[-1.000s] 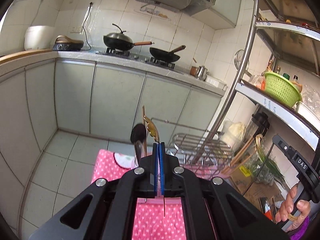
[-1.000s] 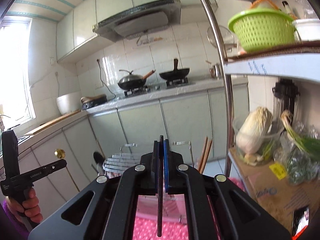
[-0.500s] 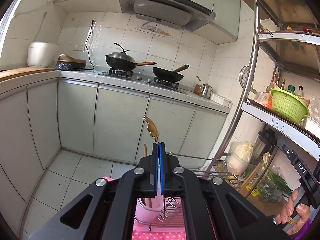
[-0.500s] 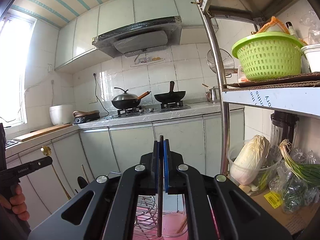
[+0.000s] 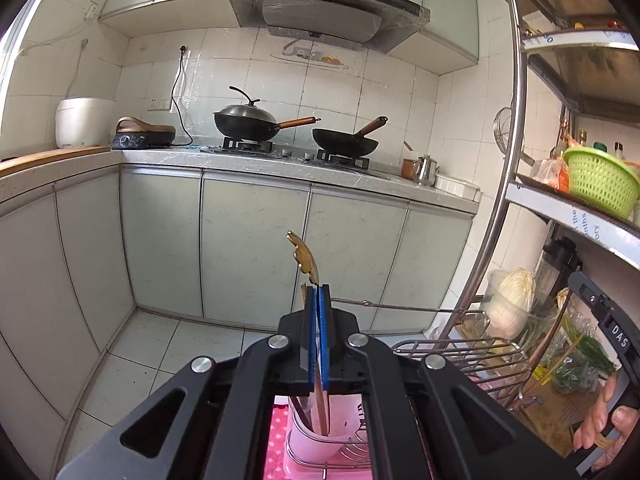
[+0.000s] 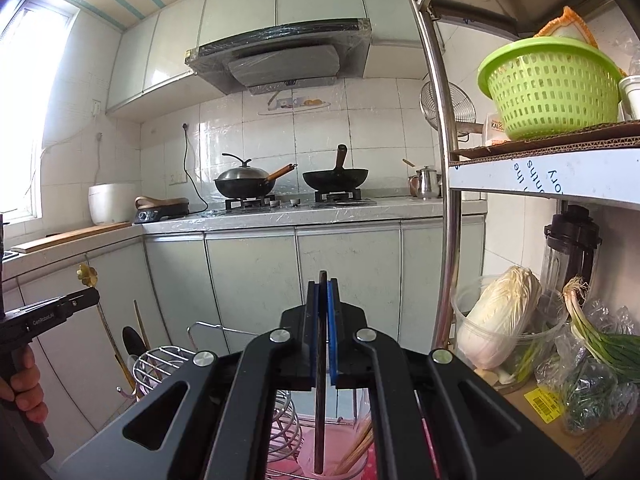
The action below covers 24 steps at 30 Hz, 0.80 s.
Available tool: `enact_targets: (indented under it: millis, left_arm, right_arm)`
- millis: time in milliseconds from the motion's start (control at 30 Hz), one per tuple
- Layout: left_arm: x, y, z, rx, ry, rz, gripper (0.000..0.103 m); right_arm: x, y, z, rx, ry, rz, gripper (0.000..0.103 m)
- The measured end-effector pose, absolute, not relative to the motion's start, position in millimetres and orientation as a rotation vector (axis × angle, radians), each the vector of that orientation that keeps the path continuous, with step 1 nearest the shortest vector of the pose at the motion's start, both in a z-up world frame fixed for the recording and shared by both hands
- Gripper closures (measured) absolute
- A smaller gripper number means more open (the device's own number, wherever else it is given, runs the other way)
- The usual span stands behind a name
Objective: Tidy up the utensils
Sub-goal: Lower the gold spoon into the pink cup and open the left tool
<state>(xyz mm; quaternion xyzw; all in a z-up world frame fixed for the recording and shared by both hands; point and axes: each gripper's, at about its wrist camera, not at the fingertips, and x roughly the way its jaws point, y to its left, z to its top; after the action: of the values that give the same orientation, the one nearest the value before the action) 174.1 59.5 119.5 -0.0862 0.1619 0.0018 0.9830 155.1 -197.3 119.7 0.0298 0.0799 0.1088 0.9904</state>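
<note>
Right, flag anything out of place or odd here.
Nothing looks spilled or damaged. Each gripper is shut on one utensil above a pink cup: the left gripper on a gold-handled utensil, the right gripper on a dark, thin utensil.

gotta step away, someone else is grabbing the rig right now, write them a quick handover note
Left gripper: shut on a gold-handled utensil, its lower end over the pink holder cup.
Right gripper: shut on a thin dark utensil, its lower end hanging at the pink cup that already holds wooden chopsticks.
The wire rack stands beside the cups on the pink dotted cloth.
Done: both utensils picked up and brought over the cups.
Left: lower each into its cup, then release.
</note>
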Motion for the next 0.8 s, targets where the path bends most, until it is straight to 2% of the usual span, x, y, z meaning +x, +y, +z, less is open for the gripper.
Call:
enact_targets:
  millis: [800]
  left_arm:
    - [180,41,58,-0.161,0.493,-0.056,0.102]
  right_arm:
    - [147,-191,87,0.055,0.300,0.230,0.099]
